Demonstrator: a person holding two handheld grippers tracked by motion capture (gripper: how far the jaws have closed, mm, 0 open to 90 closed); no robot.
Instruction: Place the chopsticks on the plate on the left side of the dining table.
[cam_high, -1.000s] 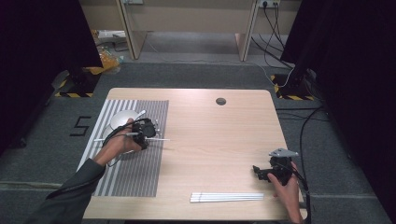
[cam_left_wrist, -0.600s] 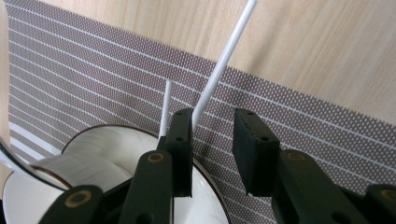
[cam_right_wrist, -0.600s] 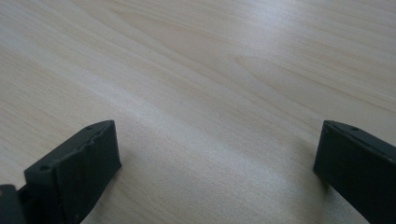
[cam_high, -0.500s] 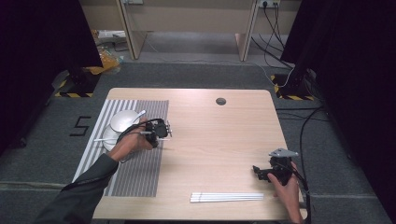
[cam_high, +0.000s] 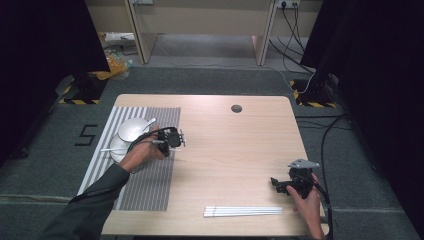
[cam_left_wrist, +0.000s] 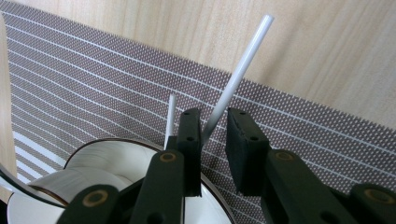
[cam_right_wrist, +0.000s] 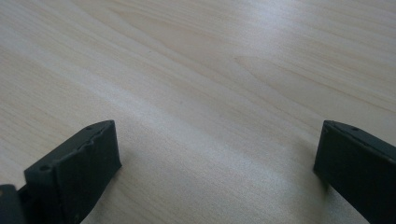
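My left gripper (cam_high: 175, 139) hovers over the right part of the striped grey mat (cam_high: 150, 185), beside two white bowls (cam_high: 131, 129). In the left gripper view its jaws (cam_left_wrist: 214, 116) stand a narrow gap apart. A thin white chopstick (cam_left_wrist: 243, 65) runs up between them and leans on the left jaw. A second white stick (cam_left_wrist: 171, 112) passes behind that jaw, and a white bowl (cam_left_wrist: 107, 158) lies below. My right gripper (cam_high: 280, 184) rests near the table's right front. Its jaws (cam_right_wrist: 217, 135) are wide apart over bare wood, with nothing between them.
A bundle of white chopsticks (cam_high: 242, 211) lies near the front edge of the wooden table (cam_high: 240, 150). A round cable hole (cam_high: 236, 108) sits at the back middle. Dark curtains and cables surround the table on the floor.
My left gripper has moved right, from over the bowls to the mat's right edge. The right gripper has stayed still.
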